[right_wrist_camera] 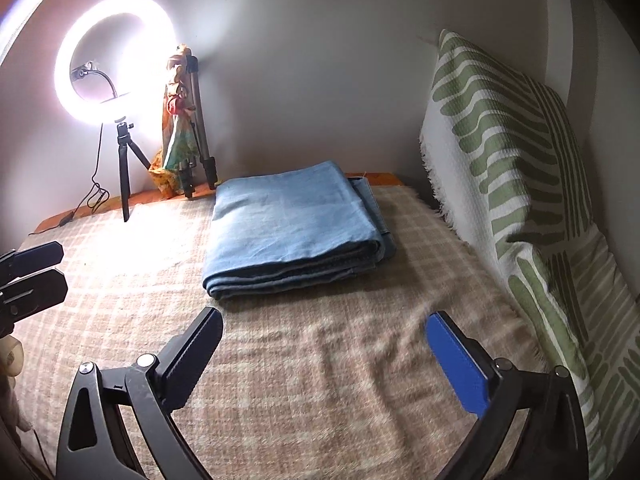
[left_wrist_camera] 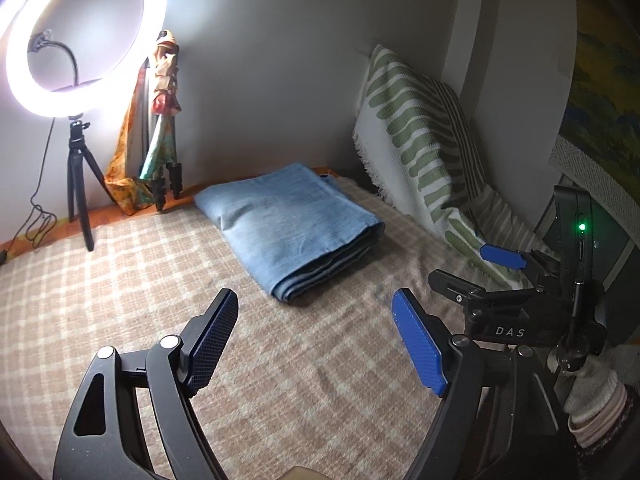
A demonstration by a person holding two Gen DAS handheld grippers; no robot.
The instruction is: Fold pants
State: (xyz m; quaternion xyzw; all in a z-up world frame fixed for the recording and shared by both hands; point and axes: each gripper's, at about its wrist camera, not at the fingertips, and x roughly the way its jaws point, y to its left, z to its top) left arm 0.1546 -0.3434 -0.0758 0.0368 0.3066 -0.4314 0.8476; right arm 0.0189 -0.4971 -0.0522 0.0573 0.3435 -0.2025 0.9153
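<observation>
On the beige checked blanket [right_wrist_camera: 320,380], the light blue denim pants [right_wrist_camera: 296,232] lie folded in a neat stack; the folding looks finished. The left gripper [left_wrist_camera: 316,344] and right gripper [right_wrist_camera: 324,360] hover spread apart, empty, near it.

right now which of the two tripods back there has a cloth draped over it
The silver tripod leaning folded against the wall carries the colourful cloth. The black tripod beside it stands bare, holding the ring light.

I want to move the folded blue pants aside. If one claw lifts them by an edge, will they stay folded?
Probably not: the pants are soft stacked layers, so they would likely droop and unfold. Pushed across the fuzzy checked blanket, they may drag and bunch.
</observation>
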